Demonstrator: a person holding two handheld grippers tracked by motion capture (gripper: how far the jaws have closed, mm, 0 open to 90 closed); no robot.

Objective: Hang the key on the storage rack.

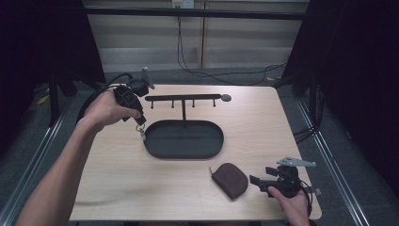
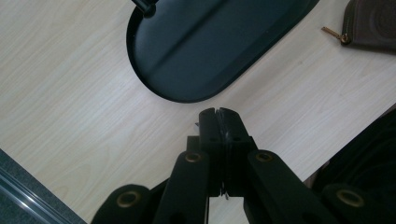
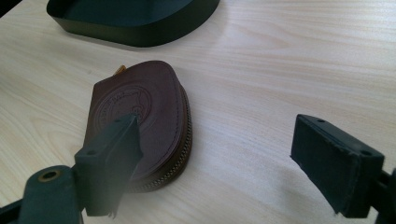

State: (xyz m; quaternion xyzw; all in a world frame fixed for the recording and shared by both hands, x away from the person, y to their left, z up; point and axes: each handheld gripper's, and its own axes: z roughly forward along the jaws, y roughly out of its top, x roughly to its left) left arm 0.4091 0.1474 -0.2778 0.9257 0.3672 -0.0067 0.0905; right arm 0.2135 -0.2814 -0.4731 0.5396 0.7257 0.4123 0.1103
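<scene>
Right gripper (image 1: 258, 181): near right corner of the table, held in the person's right hand (image 1: 294, 205); jaws spread wide, nothing between them. In the right gripper view its left jaw stands in front of the pouch and the right jaw is well apart over bare wood.
Pouch (image 1: 229, 180): brown leather, rounded, zip along its edge, lying flat on the table just left of the right gripper, near the tray's right end; a stamped round mark shows on its top in the right gripper view (image 3: 140, 121).
Table (image 1: 117, 179): pale wood grain, rectangular.
Tray (image 1: 183, 139): black, oval, low rim, at the middle of the table; a thin post rises from its far side.
Rack (image 1: 183, 98): black horizontal bar atop the post, small hooks hanging below it, a round disc at its right end.
Left gripper (image 1: 140, 123): far left, held in the left hand (image 1: 106, 110) above the tray's left end, pointing down; jaws pressed together on a small metal thing.
Metal thing (image 1: 141, 132): small, hangs from the left gripper's tips just over the tray's left rim; what it is I cannot tell.
Cable (image 1: 96, 94): black, loops from the left gripper past the far left edge.
</scene>
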